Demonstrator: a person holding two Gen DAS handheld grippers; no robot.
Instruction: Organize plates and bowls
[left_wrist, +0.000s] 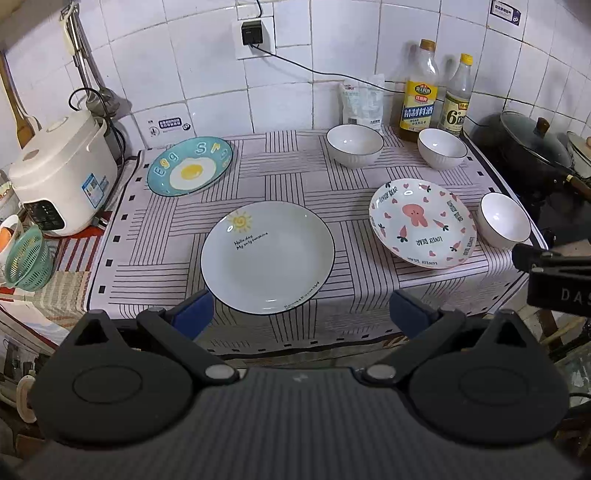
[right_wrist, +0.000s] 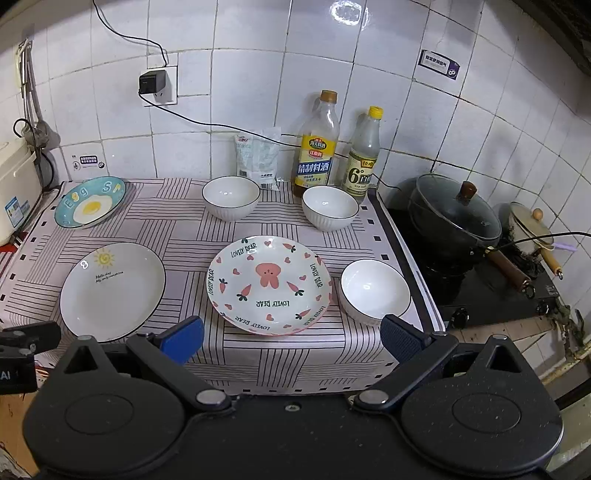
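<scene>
"LOVELY BEAR" on pink plate (right_wrist: 267, 284); "Egg" on blue plate (left_wrist: 190, 167).

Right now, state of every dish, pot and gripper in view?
left gripper: open, empty
right gripper: open, empty
sun plate: flat, empty, unstacked
bear plate: flat, empty, unstacked
egg plate: far rim propped up, tilted
back left bowl: upright, empty
back right bowl: upright, empty
front bowl: upright, empty, close beside bear plate
black pot: lid on
</scene>
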